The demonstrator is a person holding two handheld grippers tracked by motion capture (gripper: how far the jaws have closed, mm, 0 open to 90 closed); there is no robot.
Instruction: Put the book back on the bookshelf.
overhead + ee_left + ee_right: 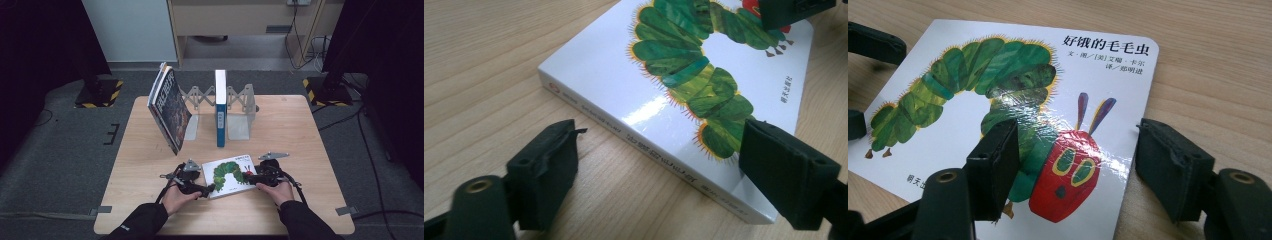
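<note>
Light wooden table (150,165): caterpillar picture book (227,175) flat near front edge; metal bookend rack (239,120) with upright books behind.

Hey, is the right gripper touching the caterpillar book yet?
Cannot tell. In the right gripper view, the right gripper straddles the caterpillar book's edge, but neither contact nor gap shows plainly.

A light wooden surface (295,130) stands on grey carpeted floor (65,150), with dark curtains (40,40) hanging at both sides of the room. Behind it, a pale panel (130,30) meets a wooden cabinet (240,20), where cables (305,45) trail to the floor. Two black stands with yellow-and-black striped bases (100,92) flank the far edge under even, dim lighting.
</note>
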